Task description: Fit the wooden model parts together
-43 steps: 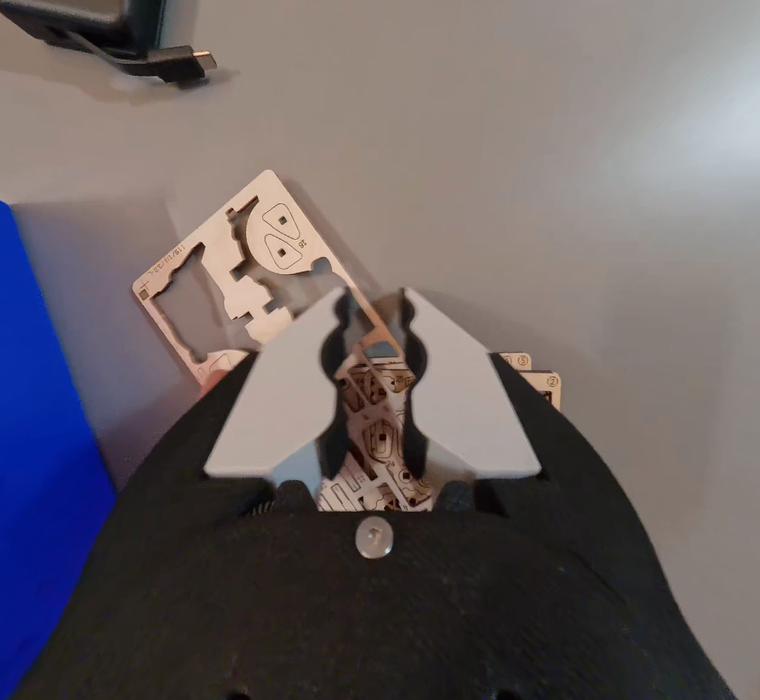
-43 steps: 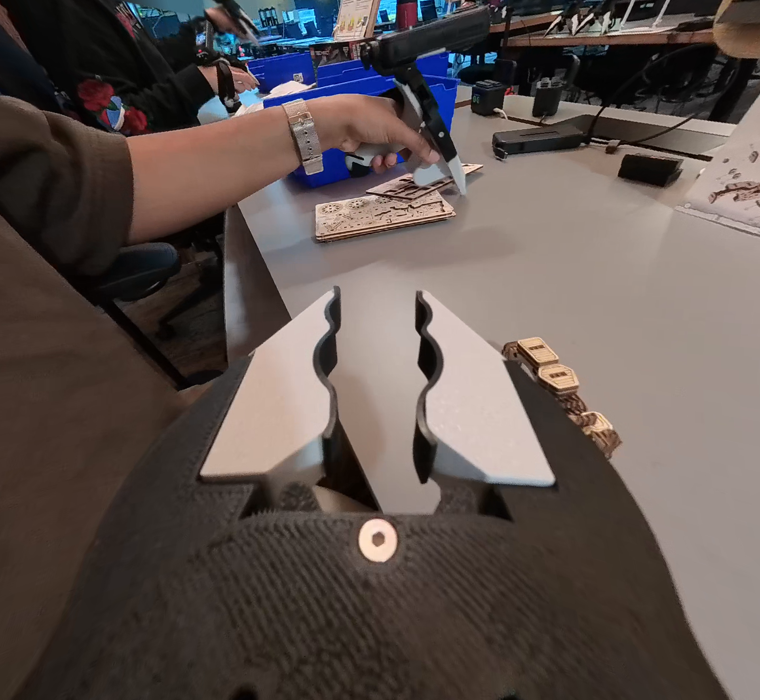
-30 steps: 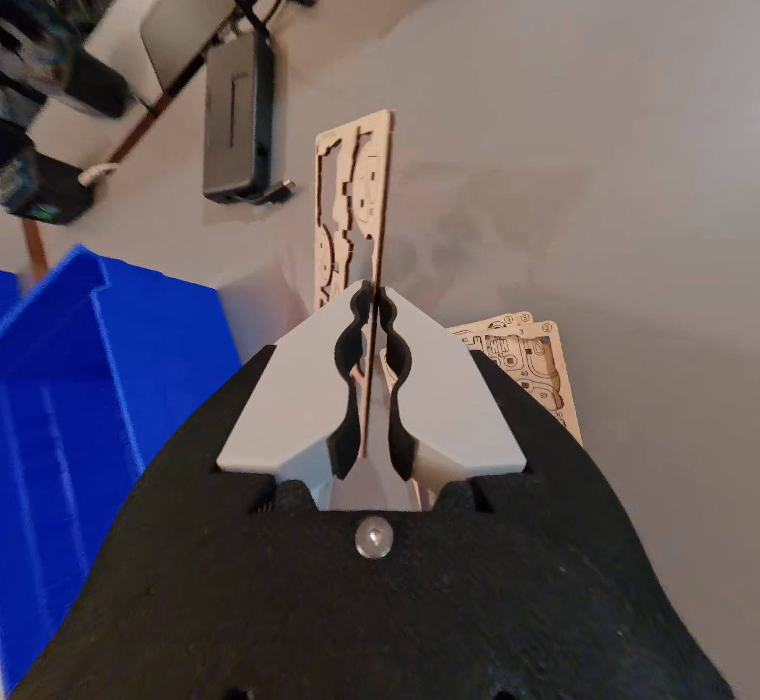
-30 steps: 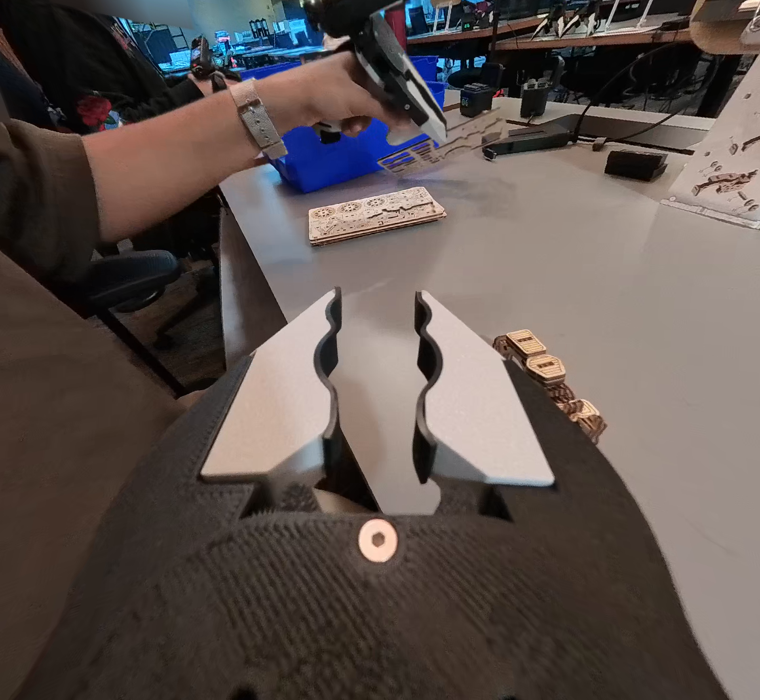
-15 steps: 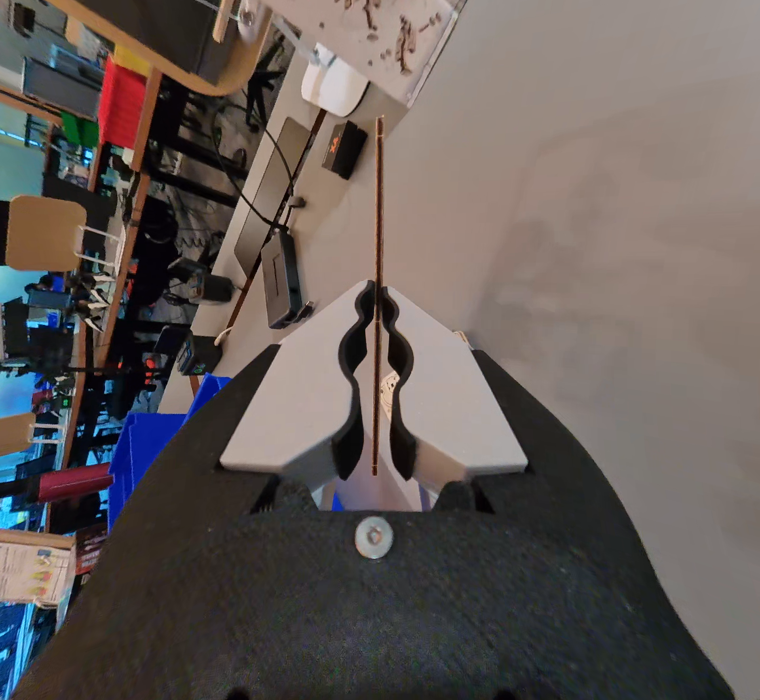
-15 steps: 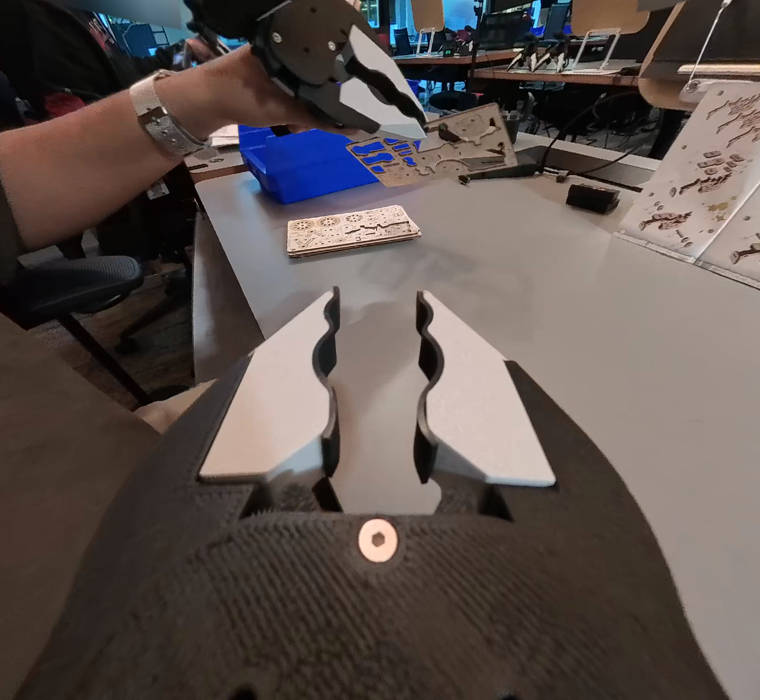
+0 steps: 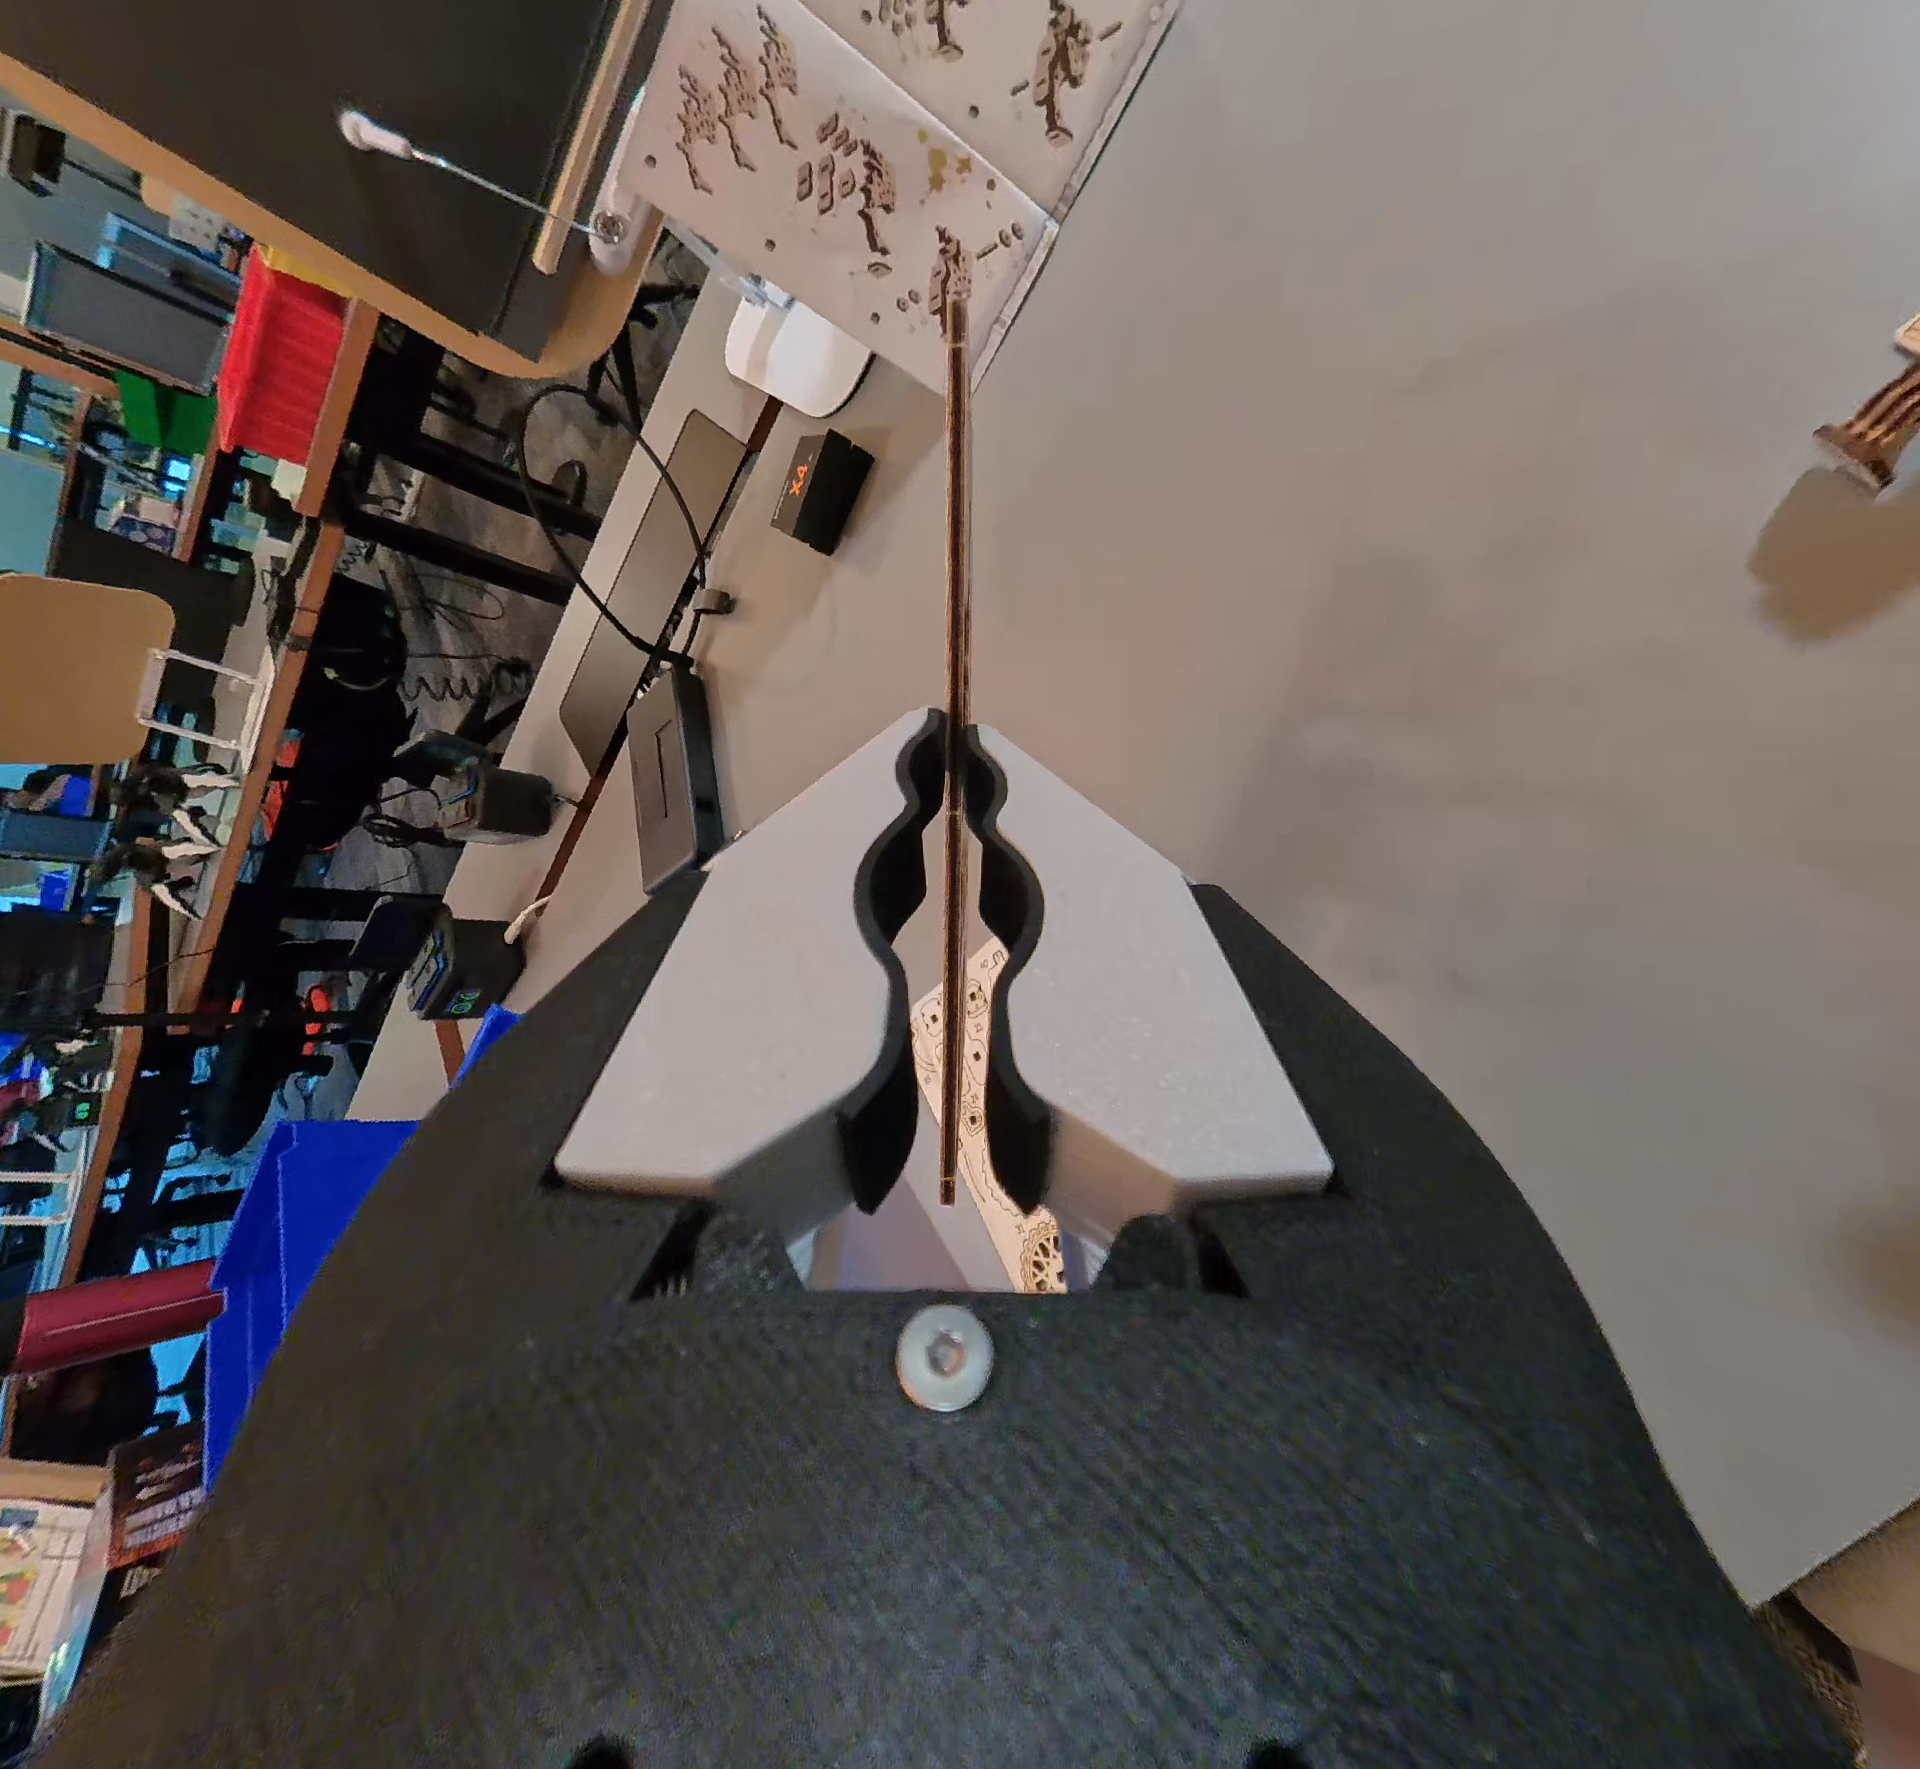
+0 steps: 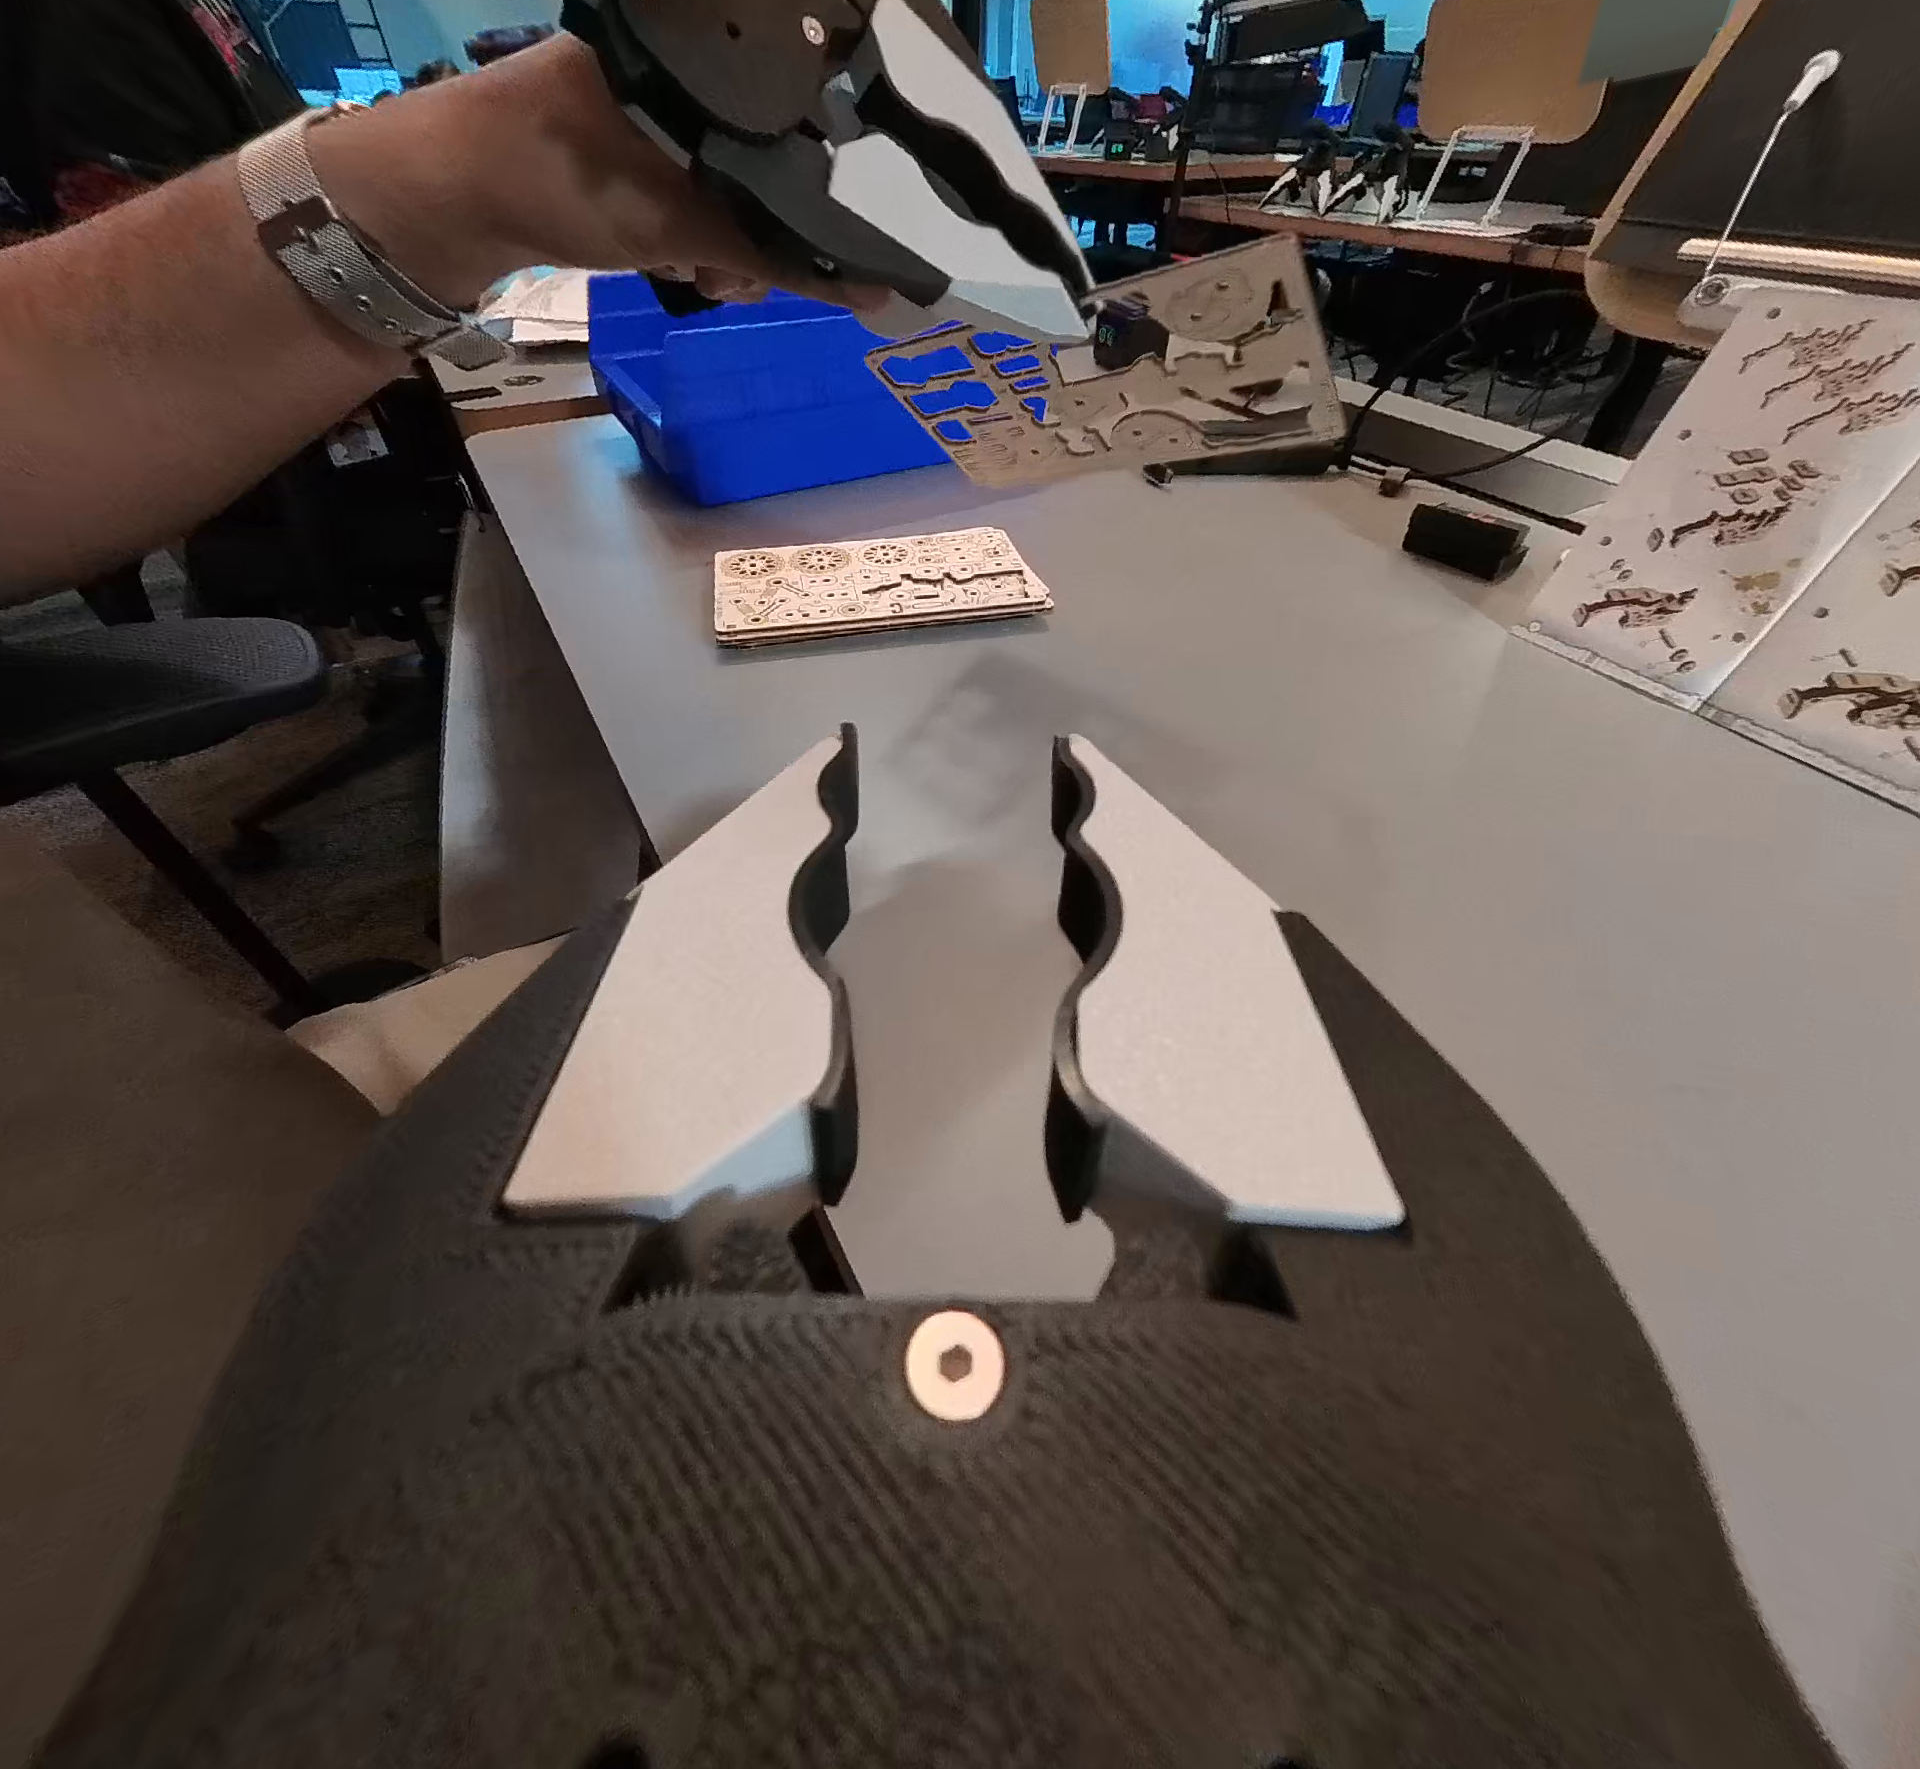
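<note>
My left gripper (image 7: 953,732) is shut on a thin wooden parts sheet (image 7: 956,576), seen edge-on between its jaws. In the right wrist view the left gripper (image 8: 1070,306) holds that sheet (image 8: 1132,389), with several cut-outs, in the air above the grey table (image 8: 1351,784). A stack of uncut wooden sheets (image 8: 883,581) lies flat on the table below it. My right gripper (image 8: 954,753) is open and empty, low over the table's near part. A small assembled wooden piece (image 7: 1870,441) shows at the right edge of the left wrist view.
A blue bin (image 8: 748,389) stands at the table's far left. An instruction sheet (image 8: 1787,514) leans on a stand at the right. A small black box (image 8: 1465,540) and a black device with cables (image 7: 675,774) lie at the back. The table's left edge (image 8: 457,763) drops to a chair. About 20 centimeters separates my left fingertips from my right.
My left gripper closed on the wooden sheet, lifted it off the stack and carried it up and to the right, turning it edge-on. My right gripper stayed open and shifted slightly.
</note>
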The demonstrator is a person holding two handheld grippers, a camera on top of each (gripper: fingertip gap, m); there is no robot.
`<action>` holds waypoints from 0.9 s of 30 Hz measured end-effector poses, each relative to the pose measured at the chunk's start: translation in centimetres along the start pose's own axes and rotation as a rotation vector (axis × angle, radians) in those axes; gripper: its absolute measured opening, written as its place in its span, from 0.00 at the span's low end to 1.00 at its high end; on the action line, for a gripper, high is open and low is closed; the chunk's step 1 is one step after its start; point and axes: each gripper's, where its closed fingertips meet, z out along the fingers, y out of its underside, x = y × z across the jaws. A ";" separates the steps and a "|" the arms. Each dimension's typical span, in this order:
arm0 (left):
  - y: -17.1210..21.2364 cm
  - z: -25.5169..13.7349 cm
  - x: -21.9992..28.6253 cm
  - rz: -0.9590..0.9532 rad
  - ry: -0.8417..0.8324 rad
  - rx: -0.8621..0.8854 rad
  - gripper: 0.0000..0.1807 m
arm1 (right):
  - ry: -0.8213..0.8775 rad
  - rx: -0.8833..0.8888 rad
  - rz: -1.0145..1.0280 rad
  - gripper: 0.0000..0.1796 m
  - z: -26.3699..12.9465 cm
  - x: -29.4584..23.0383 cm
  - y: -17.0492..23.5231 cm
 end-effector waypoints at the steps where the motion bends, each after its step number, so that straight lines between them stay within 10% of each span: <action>1: -0.4 -0.3 0.1 -0.001 0.006 0.015 0.01 | 0.004 0.001 -0.001 0.20 0.0 0.1 0.0; 18: -10.5 -13.6 6.7 -0.533 0.934 0.601 0.00 | -0.099 0.188 0.187 0.32 -2.3 0.7 -4.6; 27: -11.0 -12.8 10.6 -0.695 1.149 0.631 0.01 | -0.255 0.249 0.251 0.03 -2.8 -1.6 -5.3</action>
